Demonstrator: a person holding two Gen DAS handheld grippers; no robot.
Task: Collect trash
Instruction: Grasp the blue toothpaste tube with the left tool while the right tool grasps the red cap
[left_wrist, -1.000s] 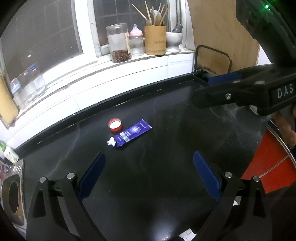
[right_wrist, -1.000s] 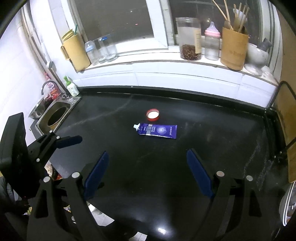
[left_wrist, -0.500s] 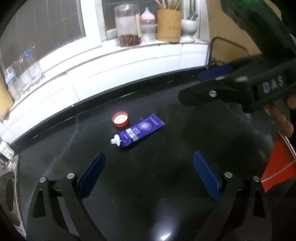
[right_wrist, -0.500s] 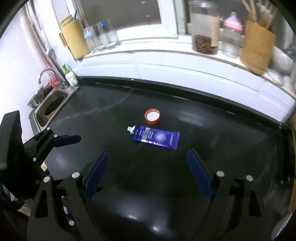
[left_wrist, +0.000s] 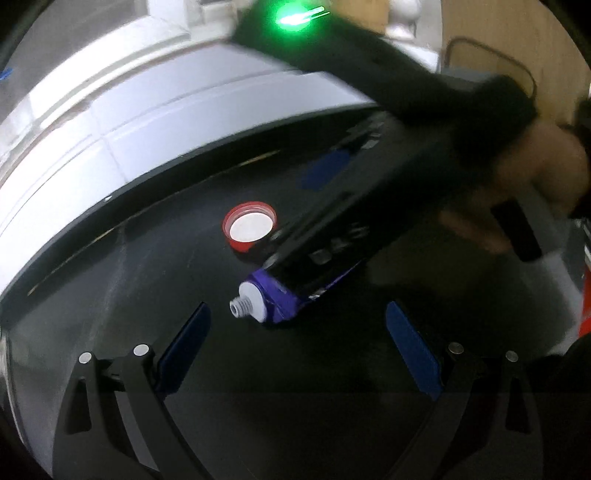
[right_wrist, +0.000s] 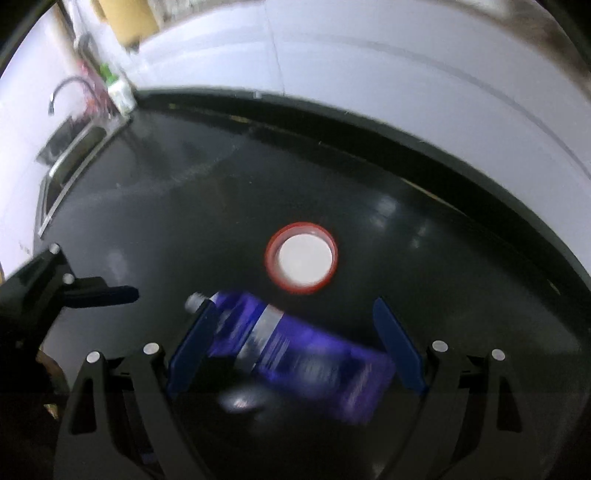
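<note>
Right gripper (right_wrist: 291, 347) jaws apart, straddling purple tube (right_wrist: 295, 354) lengthwise on black counter (right_wrist: 184, 206); red cap (right_wrist: 301, 258) just ahead. Left gripper (left_wrist: 295, 350) open, nozzle just ahead. Risk: end-to-end closure buckles tube, squirts it out.

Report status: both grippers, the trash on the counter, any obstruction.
Right gripper open, astride purple tube, not gripping. Left gripper open, empty, just short of the tube. Red cap loose on counter beside tube. Nothing in the way.
</note>
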